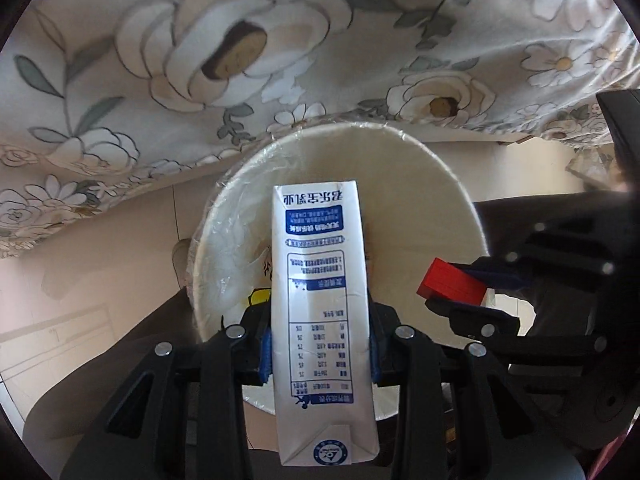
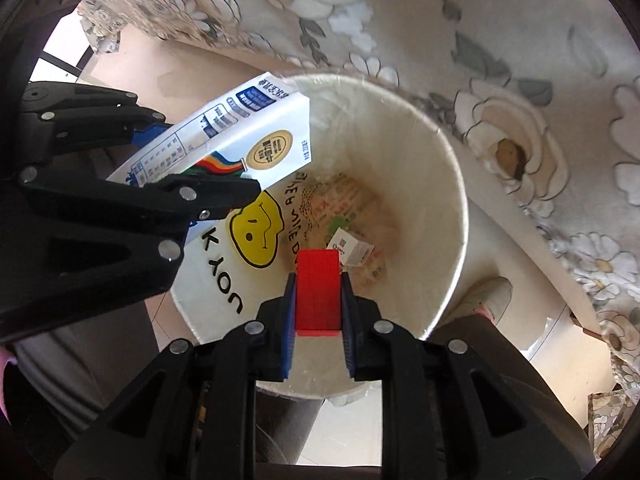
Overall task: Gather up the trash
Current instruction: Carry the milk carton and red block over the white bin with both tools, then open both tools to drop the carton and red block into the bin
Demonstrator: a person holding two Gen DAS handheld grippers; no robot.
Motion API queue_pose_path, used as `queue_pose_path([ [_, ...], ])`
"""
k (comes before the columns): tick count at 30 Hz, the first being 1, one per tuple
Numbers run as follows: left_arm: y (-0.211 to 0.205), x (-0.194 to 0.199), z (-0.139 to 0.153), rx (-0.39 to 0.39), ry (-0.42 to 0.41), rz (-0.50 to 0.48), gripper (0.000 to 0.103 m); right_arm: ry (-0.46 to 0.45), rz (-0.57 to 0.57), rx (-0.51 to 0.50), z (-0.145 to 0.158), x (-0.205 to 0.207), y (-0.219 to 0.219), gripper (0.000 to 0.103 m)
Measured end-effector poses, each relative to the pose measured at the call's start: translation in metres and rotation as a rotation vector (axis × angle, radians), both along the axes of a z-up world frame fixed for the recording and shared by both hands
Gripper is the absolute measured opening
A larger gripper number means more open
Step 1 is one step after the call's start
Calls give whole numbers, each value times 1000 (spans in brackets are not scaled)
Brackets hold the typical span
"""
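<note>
Your left gripper [image 1: 320, 360] is clamped on the milk carton [image 1: 322, 320], right gripper [image 2: 318, 320] on the red block [image 2: 318, 292]. Both hang over the white bin [image 2: 440, 208]; trash lies beyond your fingertips.

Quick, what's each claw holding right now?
Left gripper: closed on the milk carton.
Right gripper: closed on the red block.

- Floor [image 2: 352, 432]: pale tiles; it carries the white trash bin [image 2: 448, 200], which stands upright
- Flowered cloth [image 2: 500, 60]: hangs just beside the bin on its far side
- A white shoe [image 2: 490, 294]: on the floor, just beside the bin
</note>
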State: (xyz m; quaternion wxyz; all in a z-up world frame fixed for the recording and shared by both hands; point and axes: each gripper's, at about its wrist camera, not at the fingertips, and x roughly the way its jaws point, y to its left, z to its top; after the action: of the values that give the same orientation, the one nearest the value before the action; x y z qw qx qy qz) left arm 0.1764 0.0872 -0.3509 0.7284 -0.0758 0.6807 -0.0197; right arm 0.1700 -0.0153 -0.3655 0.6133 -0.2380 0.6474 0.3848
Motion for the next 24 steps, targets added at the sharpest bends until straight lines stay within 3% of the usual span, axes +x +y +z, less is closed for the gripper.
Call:
queue_pose_path([
  [15,10,15,-62,-72,144,81,38,59,-52,-94,-61,18,11,21],
  [17,18,15,-63,-71,151,94,53,52,-61,-110,-65,21,12,26],
  [19,21,15,-64,-69,144,99,57,37,-78,-128,-66,24,11,49],
  [24,22,15,-61,-58,138,90,57,28,-72,-104,-61,22,12,51],
])
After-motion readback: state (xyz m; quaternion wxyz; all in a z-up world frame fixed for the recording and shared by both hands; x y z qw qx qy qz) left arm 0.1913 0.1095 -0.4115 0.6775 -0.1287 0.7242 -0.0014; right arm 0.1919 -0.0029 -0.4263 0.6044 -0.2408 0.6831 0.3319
